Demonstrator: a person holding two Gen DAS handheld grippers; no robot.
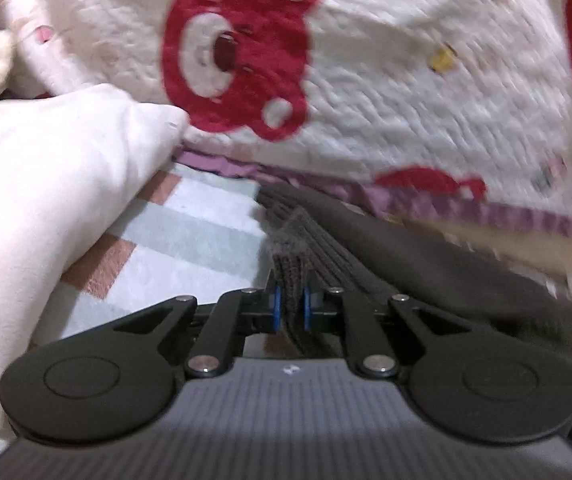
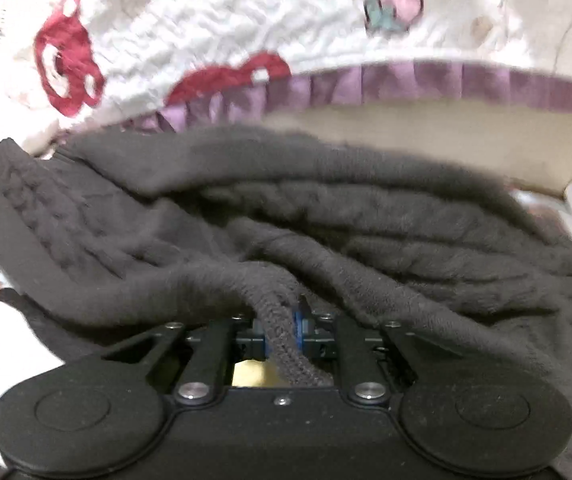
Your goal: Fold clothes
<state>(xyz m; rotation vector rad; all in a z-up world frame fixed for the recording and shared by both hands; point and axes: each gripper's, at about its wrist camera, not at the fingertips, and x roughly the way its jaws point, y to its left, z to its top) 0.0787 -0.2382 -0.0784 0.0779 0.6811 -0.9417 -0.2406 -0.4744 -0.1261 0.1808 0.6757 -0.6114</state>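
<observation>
A bear-print quilt [image 1: 406,80] backs a striped bed sheet [image 1: 190,220] where the dark knit sweater [image 2: 326,220] lies bunched. Left gripper [image 1: 290,306] and right gripper [image 2: 282,328] jaws each clamp a ribbed edge; thin bites may slip, dropping the fold.

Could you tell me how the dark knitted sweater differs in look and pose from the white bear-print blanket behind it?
The sweater is plain dark grey-brown; the blanket is white with red bear faces and a purple edge. The sweater has a cable and rib knit; the blanket looks quilted. The sweater is pinched in the left gripper and the right gripper; the blanket lies ungripped beyond it. Both are soft textiles.
</observation>
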